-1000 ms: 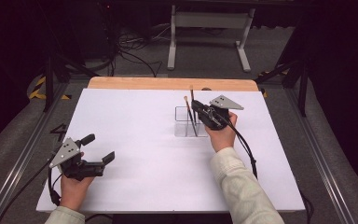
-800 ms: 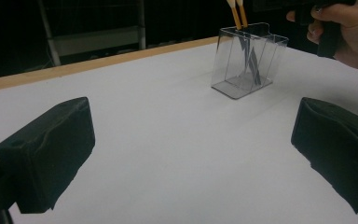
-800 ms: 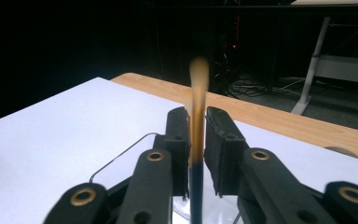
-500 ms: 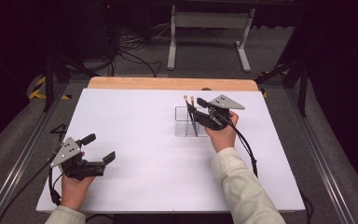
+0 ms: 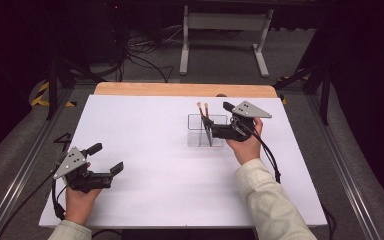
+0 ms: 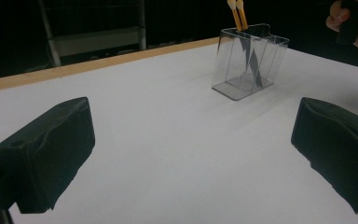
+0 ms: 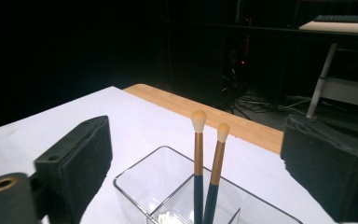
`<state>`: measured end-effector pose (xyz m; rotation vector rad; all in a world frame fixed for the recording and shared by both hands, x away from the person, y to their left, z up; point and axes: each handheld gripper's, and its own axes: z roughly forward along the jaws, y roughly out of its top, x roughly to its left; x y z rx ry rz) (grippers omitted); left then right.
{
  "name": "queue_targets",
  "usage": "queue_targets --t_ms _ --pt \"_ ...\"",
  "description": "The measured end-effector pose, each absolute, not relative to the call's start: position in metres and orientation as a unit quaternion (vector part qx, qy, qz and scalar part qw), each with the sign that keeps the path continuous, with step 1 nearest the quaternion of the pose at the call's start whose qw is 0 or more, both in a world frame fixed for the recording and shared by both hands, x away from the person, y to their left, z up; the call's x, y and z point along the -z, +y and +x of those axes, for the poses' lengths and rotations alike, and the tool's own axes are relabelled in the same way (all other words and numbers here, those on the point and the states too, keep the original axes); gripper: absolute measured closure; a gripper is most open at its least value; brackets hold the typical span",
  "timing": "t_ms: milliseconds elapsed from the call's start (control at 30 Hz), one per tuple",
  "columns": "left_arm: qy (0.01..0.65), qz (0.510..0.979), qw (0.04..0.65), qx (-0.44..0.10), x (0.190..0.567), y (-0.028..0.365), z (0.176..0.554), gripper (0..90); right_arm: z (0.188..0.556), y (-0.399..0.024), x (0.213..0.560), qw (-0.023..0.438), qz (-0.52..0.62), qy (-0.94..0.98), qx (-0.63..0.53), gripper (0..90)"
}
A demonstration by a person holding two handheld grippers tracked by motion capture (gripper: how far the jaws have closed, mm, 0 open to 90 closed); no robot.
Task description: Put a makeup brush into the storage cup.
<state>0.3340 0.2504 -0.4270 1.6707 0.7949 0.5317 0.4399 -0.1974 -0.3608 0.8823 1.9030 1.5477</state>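
Note:
Two makeup brushes [image 5: 203, 111] with dark handles, gold ferrules and pale tips stand upright in a clear plastic holder [image 5: 196, 136] on the white table. My right gripper [image 5: 218, 114] hovers just right of and above the holder; its jaws have just been opening and stand wide apart. In the right gripper view both brushes [image 7: 198, 154] rise between the jaws of the right gripper [image 7: 200, 168], with neither pad touching them. My left gripper [image 5: 105, 158] rests open near the front left, holding nothing. In the left gripper view the holder [image 6: 249, 65] stands far beyond the left gripper [image 6: 191, 154].
The white table top [image 5: 145, 125] ends in a wooden strip [image 5: 180, 90] at the far edge. Behind it are cables and a metal stand [image 5: 225, 25] on the floor. The other hand [image 6: 349, 23] shows at the top right of the left gripper view.
The right gripper's jaws have spread apart and the hand has lifted a little from the holder, leaving the brush standing in it. The left gripper has stayed put.

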Motion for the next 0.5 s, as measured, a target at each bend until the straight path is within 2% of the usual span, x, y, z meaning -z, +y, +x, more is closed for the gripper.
queue_targets --t_ms 133,500 --pt "0.339 0.712 0.571 -0.227 0.427 0.251 0.334 0.3 0.433 -0.205 0.356 0.257 0.319 0.705 -0.578 3.0" --pt "0.341 0.710 0.572 -0.228 0.426 0.253 0.333 0.3 0.409 -0.235 0.348 0.269 0.307 0.702 -0.584 1.9"
